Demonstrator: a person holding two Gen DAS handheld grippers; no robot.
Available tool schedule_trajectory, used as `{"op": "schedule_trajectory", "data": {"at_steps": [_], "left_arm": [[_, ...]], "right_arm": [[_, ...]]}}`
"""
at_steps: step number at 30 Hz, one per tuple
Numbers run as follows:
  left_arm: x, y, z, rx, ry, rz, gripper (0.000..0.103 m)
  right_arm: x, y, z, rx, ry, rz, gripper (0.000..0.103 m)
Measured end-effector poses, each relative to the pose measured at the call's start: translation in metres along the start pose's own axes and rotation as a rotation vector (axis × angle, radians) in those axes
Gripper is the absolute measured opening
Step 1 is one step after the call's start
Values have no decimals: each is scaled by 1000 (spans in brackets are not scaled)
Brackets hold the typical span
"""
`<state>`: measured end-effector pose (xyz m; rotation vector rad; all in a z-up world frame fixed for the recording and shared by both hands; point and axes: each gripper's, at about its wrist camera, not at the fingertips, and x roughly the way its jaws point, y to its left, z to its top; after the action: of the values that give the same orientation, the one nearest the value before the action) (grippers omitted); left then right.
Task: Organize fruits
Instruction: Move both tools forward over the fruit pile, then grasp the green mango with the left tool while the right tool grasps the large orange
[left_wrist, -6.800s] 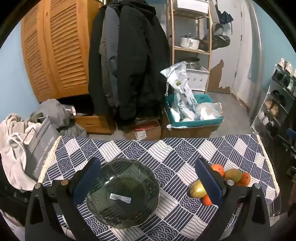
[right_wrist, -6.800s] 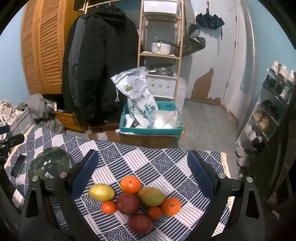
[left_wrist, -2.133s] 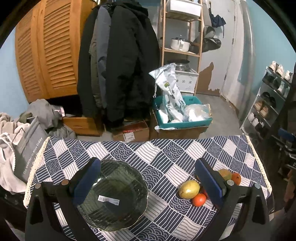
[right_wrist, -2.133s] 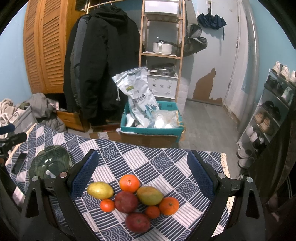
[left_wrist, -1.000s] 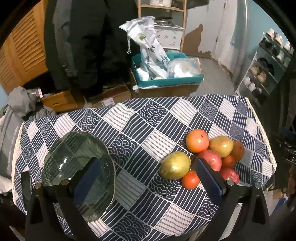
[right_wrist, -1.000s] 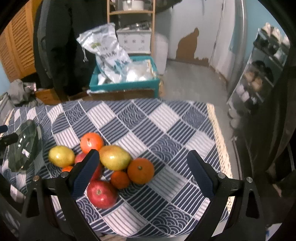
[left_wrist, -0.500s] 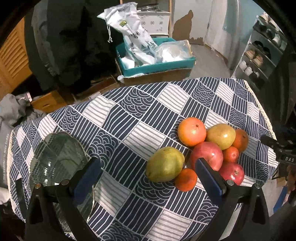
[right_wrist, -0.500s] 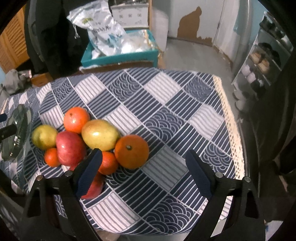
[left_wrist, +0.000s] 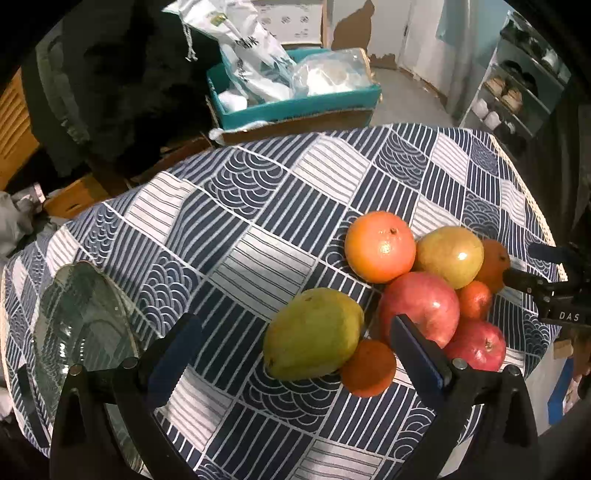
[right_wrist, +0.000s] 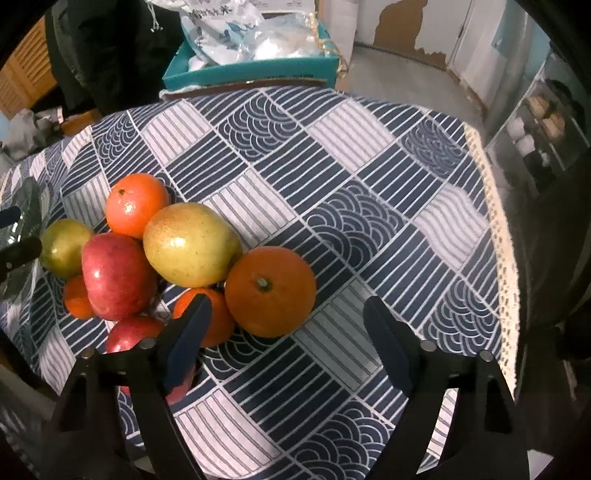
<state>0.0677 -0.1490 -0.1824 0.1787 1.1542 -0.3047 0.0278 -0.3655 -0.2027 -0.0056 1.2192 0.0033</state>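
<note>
A glass plate (left_wrist: 79, 314) lies on the patterned tablecloth (left_wrist: 258, 206) at about 8 o'clock in the left wrist view, with nothing visible on it. Beyond the table at 12 o'clock, a teal box (left_wrist: 295, 99) holds white plastic bags (left_wrist: 251, 55).

The fruits sit in one tight cluster on the cloth, at 4 o'clock in the left wrist view and 9 o'clock in the right wrist view. A green mango (left_wrist: 314, 334) lies nearest the plate side, its long axis running from 8 o'clock to 2 o'clock, narrow end toward 8. A small tangerine (left_wrist: 367, 367) touches it at 4 o'clock. Behind them sit a big red apple (left_wrist: 419, 306), a large orange (left_wrist: 380, 246) and a yellow-red mango (right_wrist: 190, 243), whose long axis runs roughly 10 to 4 o'clock in the right wrist view. A second orange (right_wrist: 269, 291) rests at the cluster's right edge, stem end up.

The left gripper (left_wrist: 291, 349) hangs spread wide, straddling the green mango and gripping nothing. The right gripper (right_wrist: 286, 330) is likewise spread and empty, with the second orange between its fingers' lines.
</note>
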Motion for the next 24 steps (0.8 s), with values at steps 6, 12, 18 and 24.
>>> {"op": "schedule_trajectory", "data": {"at_steps": [6, 12, 18, 24], "left_arm": [[18, 0, -1, 9, 35, 6, 101], [35, 7, -3, -16, 85, -23, 94], [49, 7, -3, -28, 130, -62, 93], [60, 5, -4, -38, 167, -118, 88]], "right_arm": [[15, 1, 2, 0, 33, 21, 84], [28, -4, 5, 29, 70, 32, 79], [38, -6, 9, 52, 85, 65, 77], [48, -11, 13, 94, 105, 109, 75]]}}
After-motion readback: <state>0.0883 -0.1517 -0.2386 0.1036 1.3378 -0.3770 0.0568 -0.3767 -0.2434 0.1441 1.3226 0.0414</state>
